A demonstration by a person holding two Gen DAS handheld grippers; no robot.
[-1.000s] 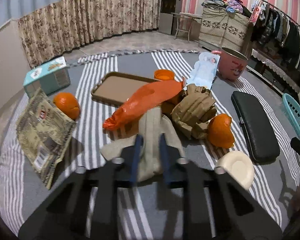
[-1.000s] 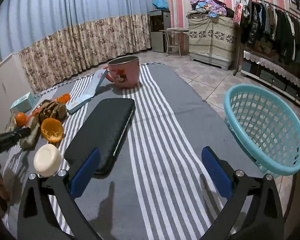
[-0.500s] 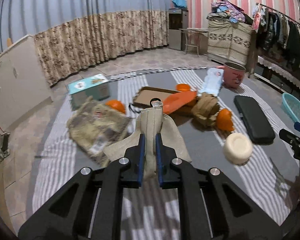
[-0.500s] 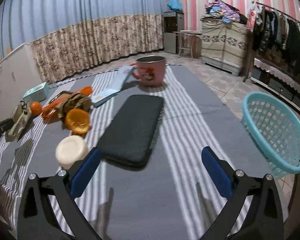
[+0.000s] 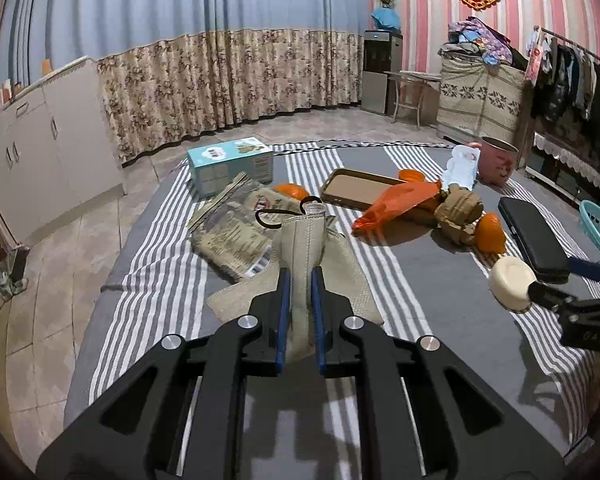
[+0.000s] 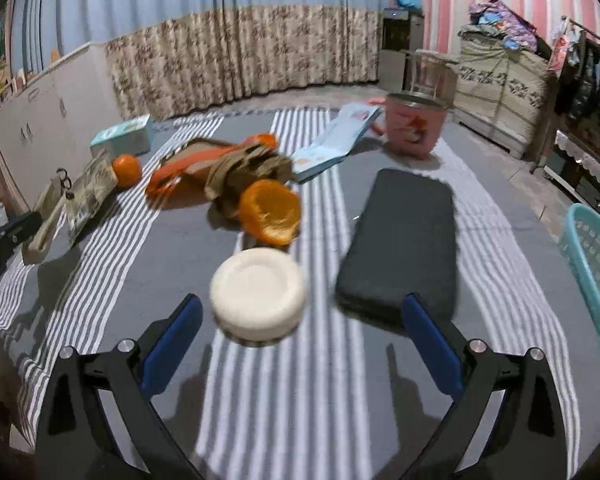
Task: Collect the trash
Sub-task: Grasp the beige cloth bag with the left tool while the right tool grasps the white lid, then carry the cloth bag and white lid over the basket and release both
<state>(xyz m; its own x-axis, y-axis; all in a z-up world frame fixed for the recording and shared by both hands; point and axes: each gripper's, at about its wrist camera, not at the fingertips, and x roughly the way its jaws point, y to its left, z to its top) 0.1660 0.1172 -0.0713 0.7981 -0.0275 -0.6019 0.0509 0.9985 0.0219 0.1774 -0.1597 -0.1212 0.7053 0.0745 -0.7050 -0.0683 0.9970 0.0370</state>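
Observation:
My left gripper (image 5: pixel 299 280) is shut on a beige woven bag (image 5: pixel 302 256) and holds it lifted above the striped mat. My right gripper (image 6: pixel 300 320) is open and empty, just in front of a white round lid (image 6: pixel 259 293). Beyond the lid lie an orange peel half (image 6: pixel 271 212), crumpled brown paper (image 6: pixel 248 172), an orange plastic wrapper (image 6: pixel 188 164) and a printed snack bag (image 6: pixel 88 196). The teal basket (image 6: pixel 592 276) stands at the far right. In the left wrist view the lid (image 5: pixel 510 282), peel (image 5: pixel 490 232), brown paper (image 5: pixel 458 210) and wrapper (image 5: pixel 400 200) show to the right.
A black case (image 6: pixel 404 236) lies right of the lid. A pink pot (image 6: pixel 414 126), a light blue pack (image 6: pixel 334 142), a brown tray (image 5: pixel 360 188), a teal box (image 5: pixel 230 164) and a whole orange (image 6: pixel 126 170) sit farther back. Cabinets line the left wall.
My left gripper has risen and drawn back with the beige bag. My right gripper has swung left, away from the basket, and now faces the white lid.

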